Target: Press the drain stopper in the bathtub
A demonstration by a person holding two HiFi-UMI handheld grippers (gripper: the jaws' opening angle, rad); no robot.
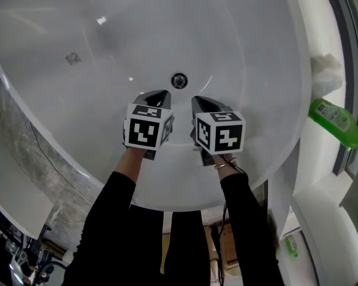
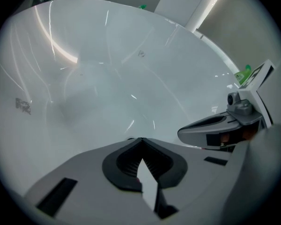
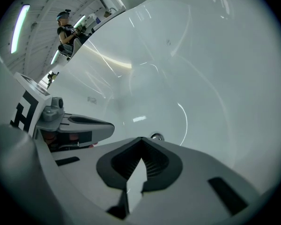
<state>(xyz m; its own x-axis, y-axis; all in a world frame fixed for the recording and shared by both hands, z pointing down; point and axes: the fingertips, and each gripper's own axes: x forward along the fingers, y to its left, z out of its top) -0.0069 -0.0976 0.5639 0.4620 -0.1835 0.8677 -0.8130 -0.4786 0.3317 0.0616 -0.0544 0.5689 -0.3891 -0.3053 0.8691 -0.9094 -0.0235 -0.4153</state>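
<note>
- A round chrome drain stopper (image 1: 179,80) sits in the floor of a glossy white bathtub (image 1: 77,100), uncovered, with nothing touching it.
- The grey left gripper (image 1: 161,94), carrying its black-and-white marker cube, is held on the near side of the drain stopper and a little to its left. Its tip points toward the drain stopper but is apart from it.
- In the left gripper view, this gripper's jaws meet at the tips. Behind them only a small diamond-shaped gap shows between the dark ribbed pads (image 2: 124,161), and nothing is held there.
- The grey right gripper (image 1: 198,101), also with a marker cube, is on the near side of the drain stopper and a little to its right, near it but not touching.
- In the right gripper view, its jaws are likewise closed tip to tip and empty. The drain stopper (image 3: 156,137) shows just past the tip, slightly to the right of it.
- The two grippers lie side by side, and the drain stopper lies beyond the gap between their tips.
- Black sleeves (image 1: 107,219) reach in from the side nearest the camera.
- A green plastic bottle (image 1: 333,119) lies on a white ledge well to the right of the drain stopper, outside the bathtub.
- A person (image 3: 67,31) stands far beyond the drain stopper, past the tub's rim.
</note>
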